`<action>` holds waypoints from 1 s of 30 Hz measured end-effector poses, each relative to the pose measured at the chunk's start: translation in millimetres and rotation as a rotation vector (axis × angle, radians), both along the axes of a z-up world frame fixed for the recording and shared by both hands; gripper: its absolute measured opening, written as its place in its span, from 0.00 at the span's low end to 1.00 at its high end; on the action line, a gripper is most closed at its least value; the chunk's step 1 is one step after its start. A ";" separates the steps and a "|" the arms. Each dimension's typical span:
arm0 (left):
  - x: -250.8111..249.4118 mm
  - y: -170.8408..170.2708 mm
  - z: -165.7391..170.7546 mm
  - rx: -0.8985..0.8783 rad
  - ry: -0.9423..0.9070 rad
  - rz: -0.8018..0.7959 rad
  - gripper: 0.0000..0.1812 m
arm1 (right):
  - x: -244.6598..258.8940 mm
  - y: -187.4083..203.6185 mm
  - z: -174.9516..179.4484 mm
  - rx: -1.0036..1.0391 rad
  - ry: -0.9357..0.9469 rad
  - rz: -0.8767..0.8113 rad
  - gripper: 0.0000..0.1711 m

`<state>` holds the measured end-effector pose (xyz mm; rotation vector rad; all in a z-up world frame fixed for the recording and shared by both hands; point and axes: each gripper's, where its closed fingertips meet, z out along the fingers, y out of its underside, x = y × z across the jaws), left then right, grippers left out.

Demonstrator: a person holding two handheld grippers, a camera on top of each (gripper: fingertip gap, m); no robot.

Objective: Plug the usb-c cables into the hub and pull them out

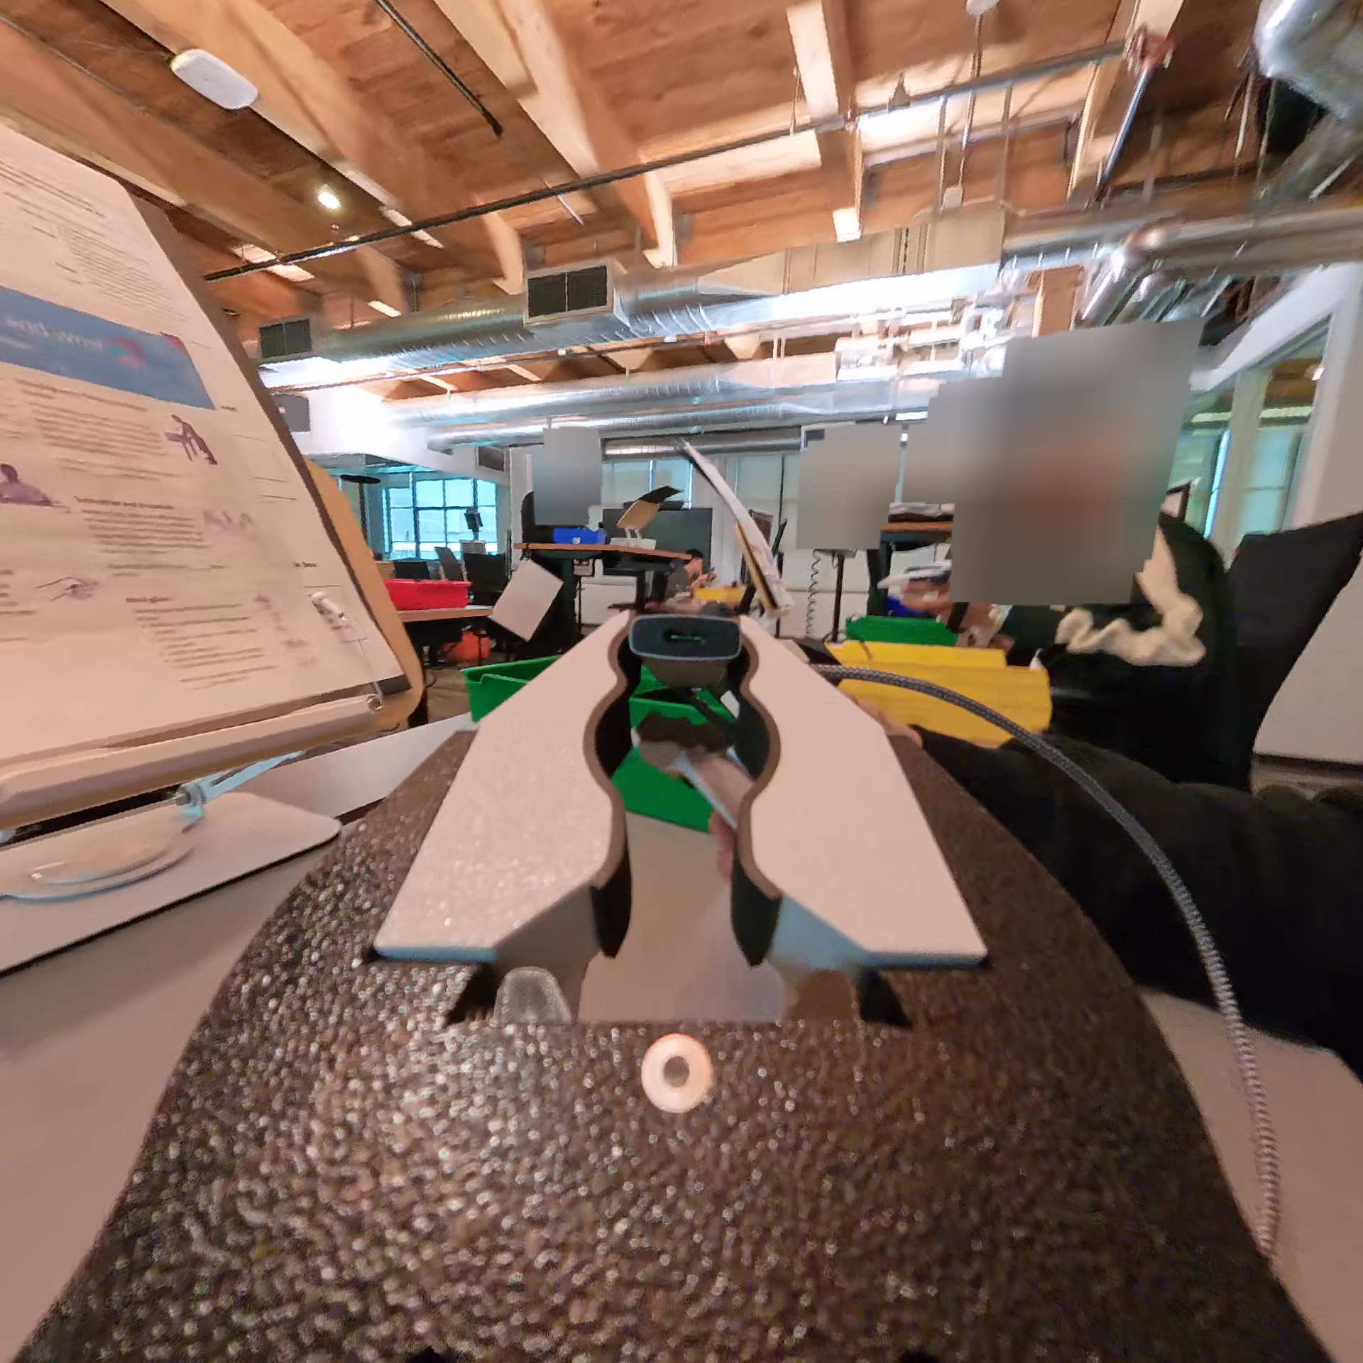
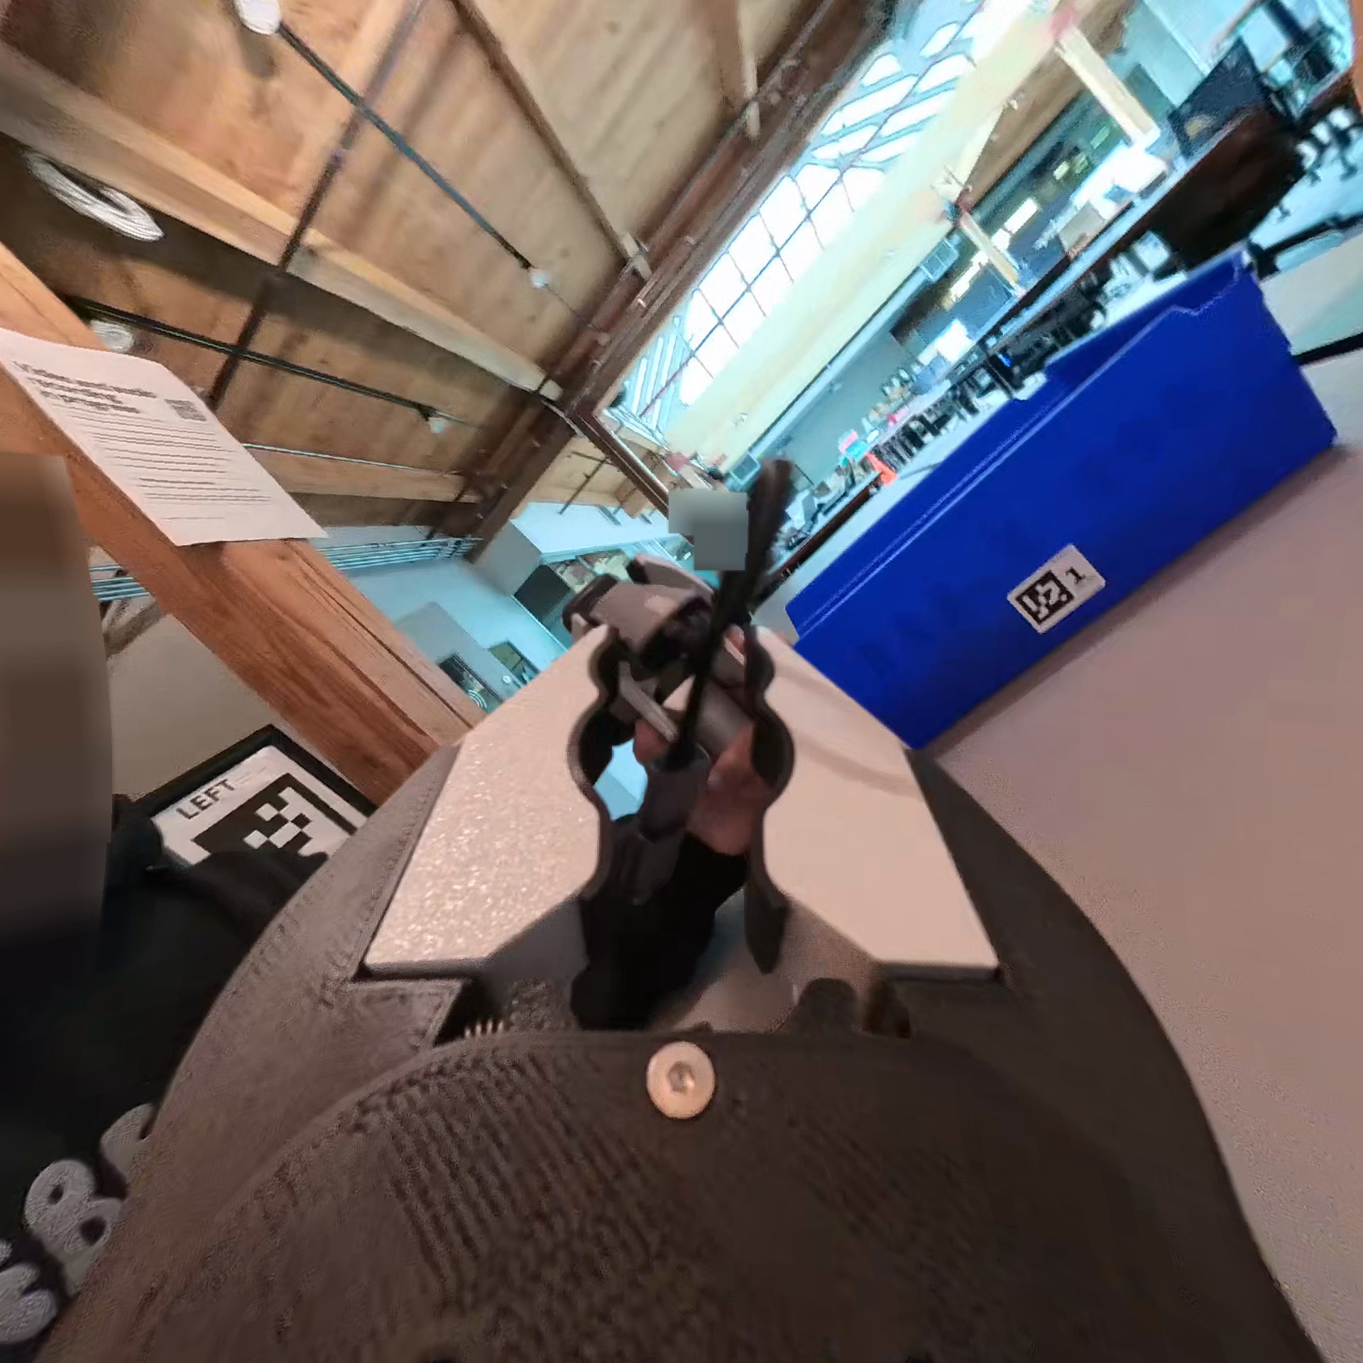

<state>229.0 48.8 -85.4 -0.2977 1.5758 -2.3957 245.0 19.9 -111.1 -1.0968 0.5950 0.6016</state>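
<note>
In the left wrist view my left gripper (image 1: 682, 627) is shut on a small grey hub (image 1: 684, 640), held up off the table with an oval port at its end facing the camera. A grey braided cable (image 1: 1150, 855) curves from behind the right finger down to the lower right. In the right wrist view my right gripper (image 2: 682, 653) is shut on a thin black cable (image 2: 726, 612). Its dark plug body (image 2: 670, 796) hangs between the fingers. The grey hub (image 2: 653, 608) shows just beyond the fingertips, blurred. Whether the plug touches the hub is hidden.
An open book on a stand (image 1: 147, 531) is close on the left on the grey table (image 1: 88, 1032). A black sleeve (image 1: 1106, 848) reaches in from the right. A blue bin (image 2: 1069, 546) sits on the table at right, and a wooden post (image 2: 280, 612) rises at left. My hands' fingertips stand some 5 cm from each other.
</note>
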 end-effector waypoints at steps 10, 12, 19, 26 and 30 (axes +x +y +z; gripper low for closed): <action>-4.2 -21.0 -47.7 0.401 -0.155 0.091 0.12 | -0.7 -14.2 -17.3 -0.102 0.032 0.046 0.05; -7.5 -23.0 -58.9 0.485 -0.222 0.119 0.14 | -1.4 -13.5 -26.0 -0.165 0.025 0.033 0.05; -4.6 -29.6 -73.2 0.577 -0.297 0.173 0.16 | -8.3 -5.4 -26.2 -0.092 0.102 0.116 0.05; -2.8 -34.8 -72.9 0.564 -0.236 0.178 0.12 | -4.6 -10.6 -27.1 -0.066 0.118 0.098 0.05; 4.2 -37.5 -75.6 0.567 -0.137 0.195 0.12 | 4.6 -14.5 -29.8 -0.086 0.092 0.014 0.06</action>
